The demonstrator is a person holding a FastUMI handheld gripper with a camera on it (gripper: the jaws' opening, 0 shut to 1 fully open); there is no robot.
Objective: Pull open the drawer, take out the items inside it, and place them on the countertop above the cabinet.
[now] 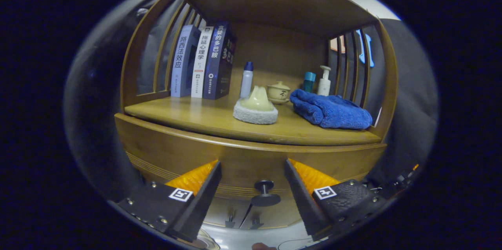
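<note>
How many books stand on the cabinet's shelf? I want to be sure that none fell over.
3, upright in a row at the shelf's left end: a pale blue book, a white book, and a dark blue book leaning slightly. None visibly hidden.

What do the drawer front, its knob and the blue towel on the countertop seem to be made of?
Drawer front: probably varnished wood, with visible grain and a warm sheen. Knob, between the open hand-held gripper fingers, untouched: dark and smooth, perhaps metal or painted wood; the look leaves it open. Blue towel: soft plush fabric, seemingly microfibre, with fuzzy folds.
</note>
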